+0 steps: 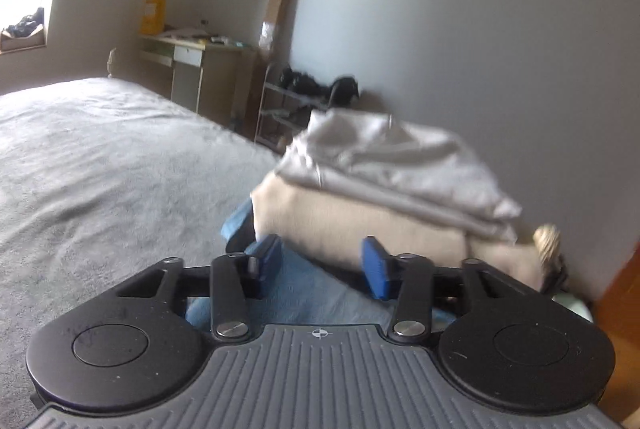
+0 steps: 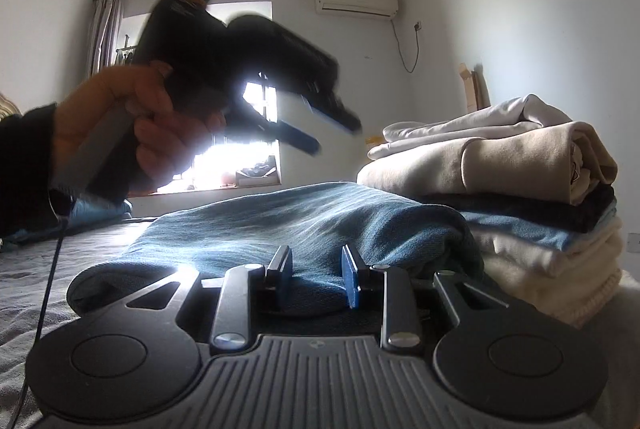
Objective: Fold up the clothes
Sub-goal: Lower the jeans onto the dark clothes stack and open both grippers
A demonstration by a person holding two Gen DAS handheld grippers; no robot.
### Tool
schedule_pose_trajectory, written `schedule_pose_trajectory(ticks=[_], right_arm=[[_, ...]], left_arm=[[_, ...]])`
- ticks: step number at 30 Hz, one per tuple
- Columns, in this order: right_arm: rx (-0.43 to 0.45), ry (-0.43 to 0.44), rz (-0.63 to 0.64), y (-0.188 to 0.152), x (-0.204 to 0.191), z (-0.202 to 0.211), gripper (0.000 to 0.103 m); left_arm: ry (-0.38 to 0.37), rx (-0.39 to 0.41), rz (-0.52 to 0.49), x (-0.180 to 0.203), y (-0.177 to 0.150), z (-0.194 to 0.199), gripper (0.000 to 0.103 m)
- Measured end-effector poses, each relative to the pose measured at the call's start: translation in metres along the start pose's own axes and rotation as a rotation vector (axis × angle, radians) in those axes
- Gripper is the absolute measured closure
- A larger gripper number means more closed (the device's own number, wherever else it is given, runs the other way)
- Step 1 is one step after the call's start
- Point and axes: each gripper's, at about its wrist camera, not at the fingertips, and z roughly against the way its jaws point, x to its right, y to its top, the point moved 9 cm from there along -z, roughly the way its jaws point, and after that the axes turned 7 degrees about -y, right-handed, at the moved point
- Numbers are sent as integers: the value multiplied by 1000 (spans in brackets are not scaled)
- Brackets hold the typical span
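Landmark: the stack of folded clothes (image 2: 520, 189) at the bed's wall-side edge.

Left of the stack, grey bedspread (image 1: 100, 169) runs back toward a sunlit window (image 2: 240, 165). A hand (image 2: 132, 117) in a dark sleeve holds the left gripper (image 2: 336, 133) raised in the air above the bed, left of the stack and clear of all cloth; blurred. Its fingers stand apart with nothing between them, confirmed in the left wrist view, where the blue pads (image 1: 376, 267) frame the stack's lower layers without touching.

Just left of the stack and butting against its base lies a folded blue denim garment (image 2: 288, 225), rounded fold edge toward the right wrist camera.

The right gripper (image 2: 316, 279) sits low at the near edge of the denim, fingers parted, one on each side of the fold edge; denim fills the gap, but whether the pads press it I cannot tell.

Stack itself, top to bottom: pale grey piece (image 1: 392, 157), beige sweatshirt (image 2: 500, 165), dark layer, light blue layer, cream knit (image 2: 560, 269) at the bottom.

Behind the stack: a desk (image 1: 200, 69) and a rack with dark items.
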Motion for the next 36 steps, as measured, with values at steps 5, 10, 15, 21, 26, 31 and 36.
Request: schedule_pose_trajectory(ticks=[5,10,15,21,26,31,36], right_arm=[[4,-13,8,-1,0,-1,74],[7,-13,-6,-2,2,-2,74],[6,-15,1,-2,1,0,74],[29,34,-68,31,13,17,73],[-5,-71,-27,42,41,3,74],[-106,-87,-6,36,52,0,73],[-41,-8,46,70,26,42,73]], left_arm=[[55,-93,78,-33,-25,-42,73],[50,-59,118,-39,-20,-20,69],[47,-21,151,-43,-14,4,70],[58,-1,76,-28,-31,61,67],[85,-80,5,-22,-76,67,66],[82,24,3,-20,-80,100,66],[11,51,-149,29,-103,142,61]])
